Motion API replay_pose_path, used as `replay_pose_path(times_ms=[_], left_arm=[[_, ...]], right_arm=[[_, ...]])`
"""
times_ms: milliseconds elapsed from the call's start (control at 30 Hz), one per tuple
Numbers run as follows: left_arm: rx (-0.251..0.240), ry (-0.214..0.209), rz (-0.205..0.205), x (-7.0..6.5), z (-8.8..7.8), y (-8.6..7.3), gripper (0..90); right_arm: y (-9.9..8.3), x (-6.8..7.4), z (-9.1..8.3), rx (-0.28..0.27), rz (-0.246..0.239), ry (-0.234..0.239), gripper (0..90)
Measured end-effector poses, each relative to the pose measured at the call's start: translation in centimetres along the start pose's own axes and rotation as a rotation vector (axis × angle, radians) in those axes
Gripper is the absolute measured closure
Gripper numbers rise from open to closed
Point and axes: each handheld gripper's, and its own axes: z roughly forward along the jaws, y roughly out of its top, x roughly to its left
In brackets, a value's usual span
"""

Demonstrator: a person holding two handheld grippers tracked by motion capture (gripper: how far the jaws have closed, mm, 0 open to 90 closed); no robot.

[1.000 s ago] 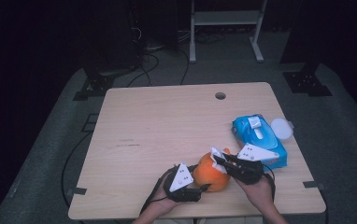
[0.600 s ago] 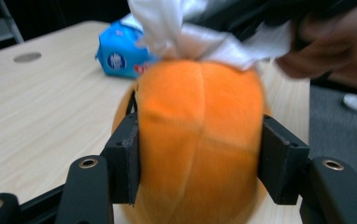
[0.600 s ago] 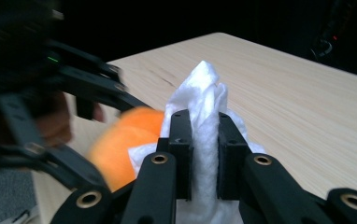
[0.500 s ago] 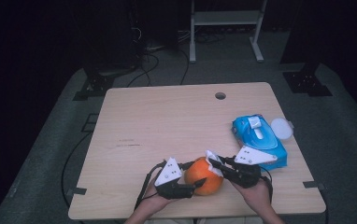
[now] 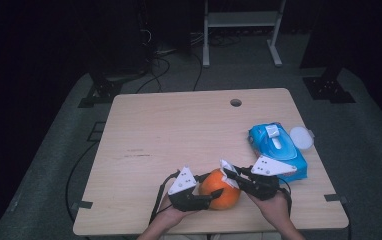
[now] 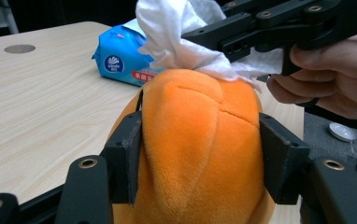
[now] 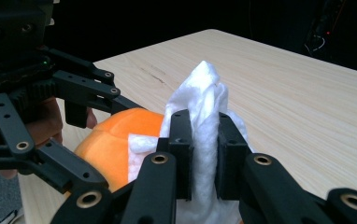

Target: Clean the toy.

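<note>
My left tool has just been closing and is now gripping the orange plush ball at the tabletop's near edge. My right tool is pinching a white wipe, apparently touching the ball; the left gripper view is showing the contact.

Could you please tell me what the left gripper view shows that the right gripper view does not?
Left gripper view alone: the blue wet-wipe pack, a white lid off the table's edge, and the left gripper clamped on the orange plush toy's sides. Right gripper view alone: the right gripper with its pads pinching the white wipe. Both: toy, wipe and wooden table.
</note>
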Motion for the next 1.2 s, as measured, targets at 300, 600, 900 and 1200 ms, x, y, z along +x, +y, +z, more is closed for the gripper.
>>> replay_pose_path(times_ms=[300,600,900,1200], left_arm=[[-0.023,0.027,-0.065,0.8,-0.8,0.1,33.9],[-0.023,0.042,0.065,0.8,0.5,-1.1,20.6],[-0.017,0.001,0.01,0.6,-0.9,0.0,40.0],[-0.021,0.013,-0.005,1.4,-0.1,-1.2,21.1]], right_arm=[[0.5,1.5,0.2,-0.005,-0.055,0.031,79.0],[-0.4,-0.1,0.5,0.001,-0.002,-0.013,79.1],[0.9,2.0,-0.1,-0.041,-0.071,0.035,79.2],[0.2,1.2,0.6,-0.017,-0.047,0.012,79.1]])
